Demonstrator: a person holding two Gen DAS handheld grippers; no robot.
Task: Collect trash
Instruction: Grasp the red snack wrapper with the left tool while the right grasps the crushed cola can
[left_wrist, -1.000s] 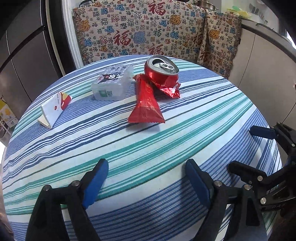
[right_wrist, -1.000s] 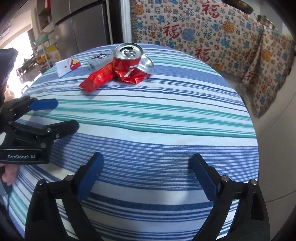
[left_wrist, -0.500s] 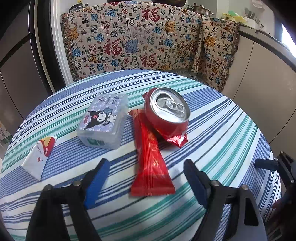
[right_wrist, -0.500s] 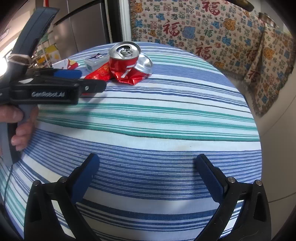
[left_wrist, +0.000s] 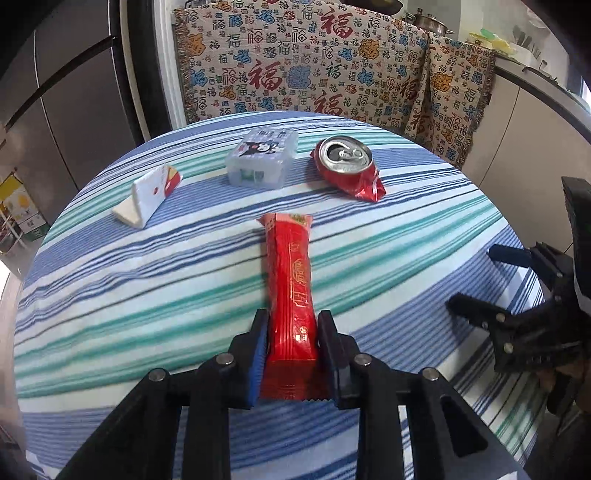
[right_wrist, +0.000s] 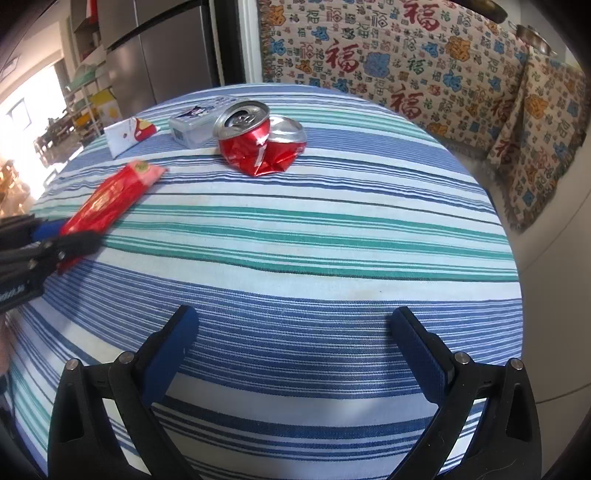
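A long red snack wrapper (left_wrist: 291, 280) lies lengthwise toward me, its near end between the blue pads of my left gripper (left_wrist: 291, 325). The jaws are closing and both pads press on its sides. From the right wrist view the wrapper (right_wrist: 110, 195) slants up off the cloth from the left gripper (right_wrist: 70, 236). A crushed red can (left_wrist: 345, 166) lies at the far side, also seen as the can (right_wrist: 258, 140) in the right wrist view. My right gripper (right_wrist: 295, 325) hovers open over the near stripes with nothing between its fingers.
A clear plastic box (left_wrist: 262, 158) with a cartoon lid and a folded white-and-red carton (left_wrist: 147, 194) sit at the far left of the round table with its striped cloth (left_wrist: 147, 295). A patterned throw covers a sofa behind. The right gripper (left_wrist: 480, 278) is at the table's right edge.
The left gripper went forward to the wrapper, its jaws narrowed onto the near end, and the wrapper now lies apart from the can, nearer me. The right gripper stayed put.
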